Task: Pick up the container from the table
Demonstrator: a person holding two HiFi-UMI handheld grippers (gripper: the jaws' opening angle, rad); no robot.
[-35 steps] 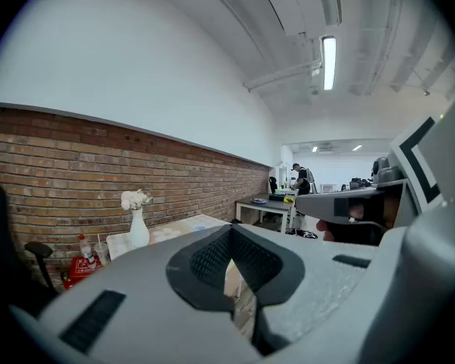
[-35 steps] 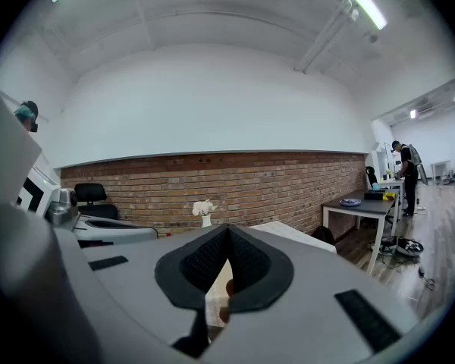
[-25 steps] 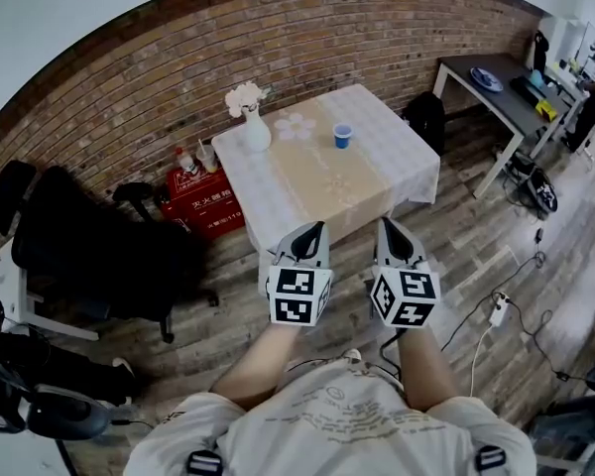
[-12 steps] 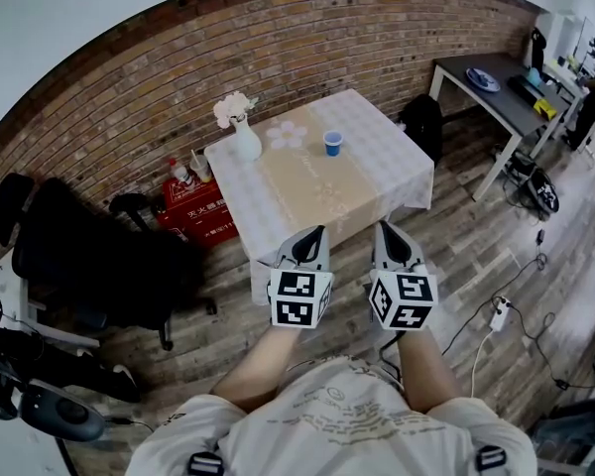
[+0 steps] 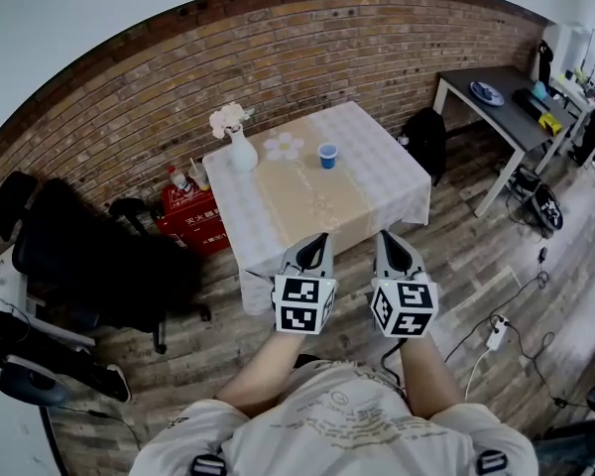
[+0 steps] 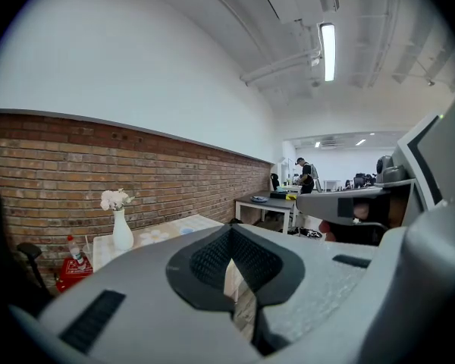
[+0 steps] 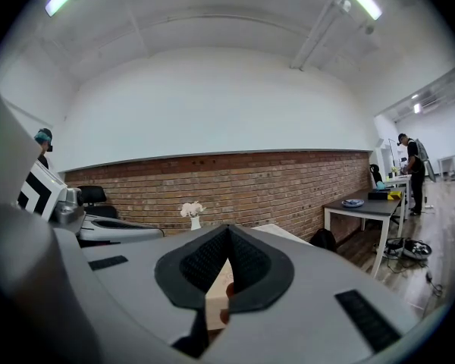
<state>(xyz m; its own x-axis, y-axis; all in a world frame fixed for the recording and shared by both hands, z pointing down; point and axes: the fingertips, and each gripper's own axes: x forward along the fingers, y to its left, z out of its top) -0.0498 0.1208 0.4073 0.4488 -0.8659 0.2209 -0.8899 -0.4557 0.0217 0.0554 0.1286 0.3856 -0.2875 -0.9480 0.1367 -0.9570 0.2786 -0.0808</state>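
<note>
Left of the surface (image 5: 377, 177), a big black chair (image 5: 89, 251) sits on the wood floor (image 5: 466, 246). A red box (image 5: 196, 218) stands by the surface's left side, close to the brick wall (image 5: 307, 58). The surface is square, with a pale cloth hanging over every edge and a tan strip down the middle. A white vase (image 5: 240, 152) with pale flowers stands near its back left corner. The blue container (image 5: 327, 155) stands upright just right of the vase, near the back edge, with bare cloth all around it. By the surface's front edge, the left claw (image 5: 320, 238) and the right claw (image 5: 385, 236) hang side by side, well apart from the container. Both claws are closed tight with nothing in them. Right of the surface, a black bag (image 5: 428, 135) sits on the floor, and past it stands a dark desk (image 5: 491, 107) with things on it. Open floor lies between the surface's right edge and the desk. White cords (image 5: 496, 330) lie on the floor nearer the front.
</note>
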